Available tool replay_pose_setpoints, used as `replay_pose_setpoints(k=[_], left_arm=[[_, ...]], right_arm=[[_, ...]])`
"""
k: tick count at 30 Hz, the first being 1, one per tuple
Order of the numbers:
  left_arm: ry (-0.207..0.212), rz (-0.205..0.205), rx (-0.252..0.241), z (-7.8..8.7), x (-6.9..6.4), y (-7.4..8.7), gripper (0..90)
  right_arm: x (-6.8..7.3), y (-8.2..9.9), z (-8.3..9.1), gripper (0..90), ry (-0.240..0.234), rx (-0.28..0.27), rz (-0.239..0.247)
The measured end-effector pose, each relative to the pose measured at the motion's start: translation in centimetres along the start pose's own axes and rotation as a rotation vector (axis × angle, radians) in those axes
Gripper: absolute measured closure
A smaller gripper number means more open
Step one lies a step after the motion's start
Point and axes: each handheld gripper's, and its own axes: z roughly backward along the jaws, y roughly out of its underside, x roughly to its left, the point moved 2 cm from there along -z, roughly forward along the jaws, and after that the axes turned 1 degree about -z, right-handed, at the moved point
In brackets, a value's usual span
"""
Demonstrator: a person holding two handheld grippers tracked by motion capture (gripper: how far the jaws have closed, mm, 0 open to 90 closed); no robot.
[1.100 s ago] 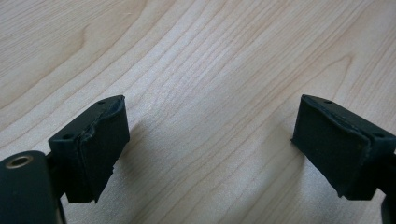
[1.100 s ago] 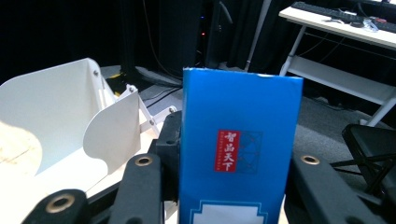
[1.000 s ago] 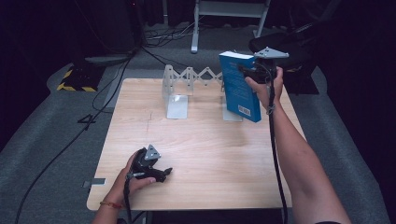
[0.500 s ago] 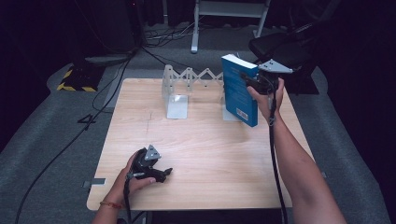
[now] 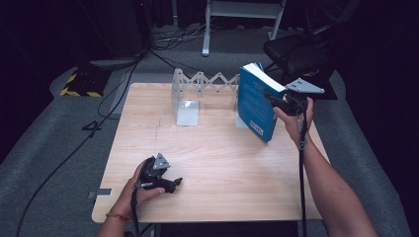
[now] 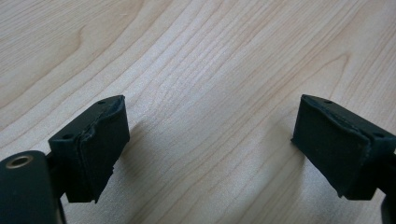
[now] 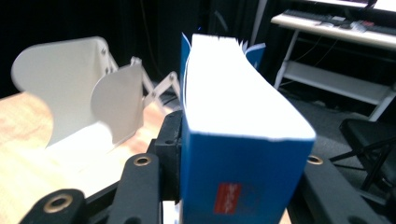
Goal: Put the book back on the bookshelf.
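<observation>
My right claw (image 5: 274,100) grips the one blue book (image 5: 257,101), clamped between its jaws and held tilted above the table's (image 5: 222,163) far right part, just beside the right end of the single white folding rack (image 5: 200,91). The book's lower corner seems to hang just clear of the wood, though I cannot be sure. My left claw (image 5: 174,183) rests near the table's near left corner, jaws wide apart, nothing between them.

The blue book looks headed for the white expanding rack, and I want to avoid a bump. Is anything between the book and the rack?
Nothing visible is in the way. The right gripper holds the blue book tilted, just in front of the white expanding rack. The nearest white divider stands beside the book with open space between. The left gripper rests far off on the table.
</observation>
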Motion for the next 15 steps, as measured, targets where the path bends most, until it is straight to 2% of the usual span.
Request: replay_pose_setpoints(k=[8,12,15], left_arm=[[0.000,0.000,0.000,0.0,0.0,0.0,11.1],[0.000,-0.001,0.000,0.0,0.0,0.0,11.2],[0.000,-0.001,0.000,0.0,0.0,0.0,11.2]], right_arm=[[0.2,0.6,1.6,59.2,-0.030,0.067,0.028],[0.2,0.2,1.8,57.5,-0.030,0.124,0.050],[0.0,-0.4,1.8,55.3,-0.027,0.157,0.048]])
